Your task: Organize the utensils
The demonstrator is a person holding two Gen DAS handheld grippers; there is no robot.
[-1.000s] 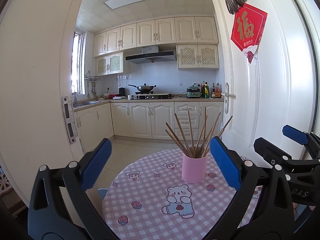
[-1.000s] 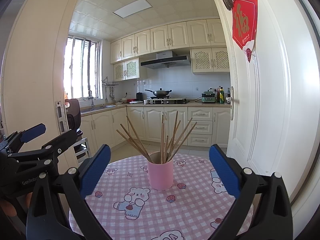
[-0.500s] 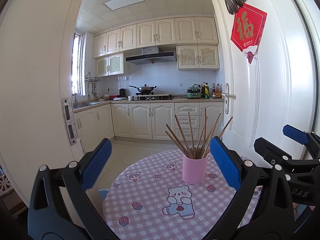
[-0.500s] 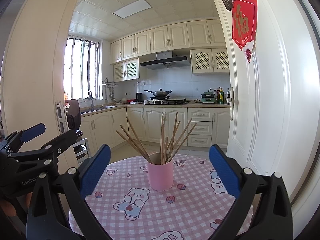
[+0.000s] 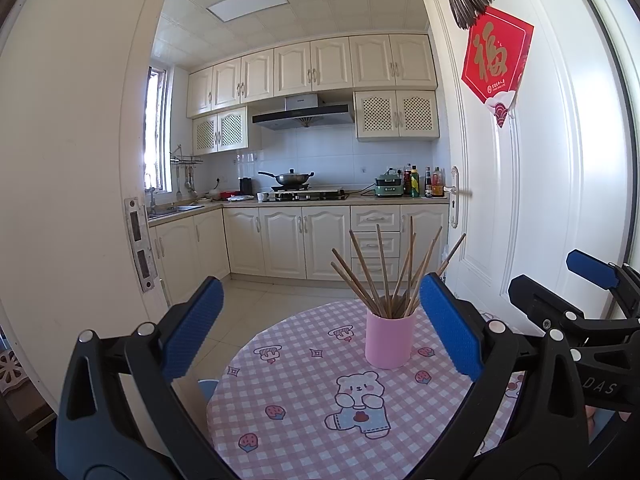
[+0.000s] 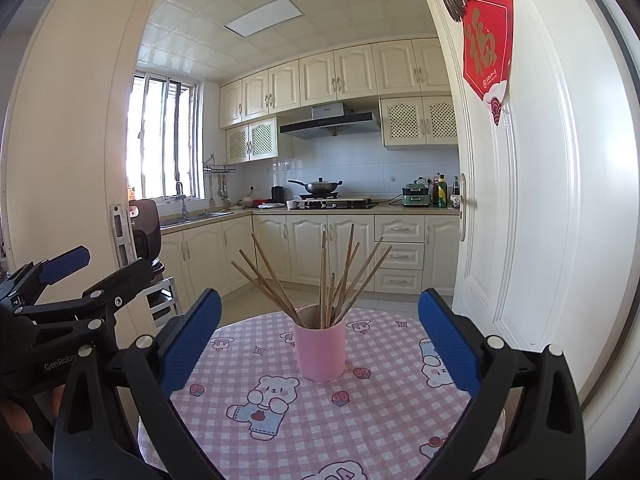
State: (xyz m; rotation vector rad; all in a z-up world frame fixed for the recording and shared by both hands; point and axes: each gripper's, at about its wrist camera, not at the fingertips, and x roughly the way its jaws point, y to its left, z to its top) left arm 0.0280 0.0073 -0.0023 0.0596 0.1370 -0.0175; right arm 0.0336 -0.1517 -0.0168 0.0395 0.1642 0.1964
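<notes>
Kitchen doorway, pink checked round desk point(image 6: 360, 432) | wooden chopsticks point(image 6: 328, 280) all upright in pink cylindrical cup point(image 6: 320, 350) at 12 o'clock | left gripper point(image 5: 320, 332), right gripper point(image 6: 320, 340) jaws apart, empty | could be sorted already or about to tidy, can't tell

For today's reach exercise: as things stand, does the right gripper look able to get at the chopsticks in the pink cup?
Probably yes. The right gripper is open and empty, facing the pink cup. The chopsticks fan out above its rim, with only bare tablecloth between.
</notes>
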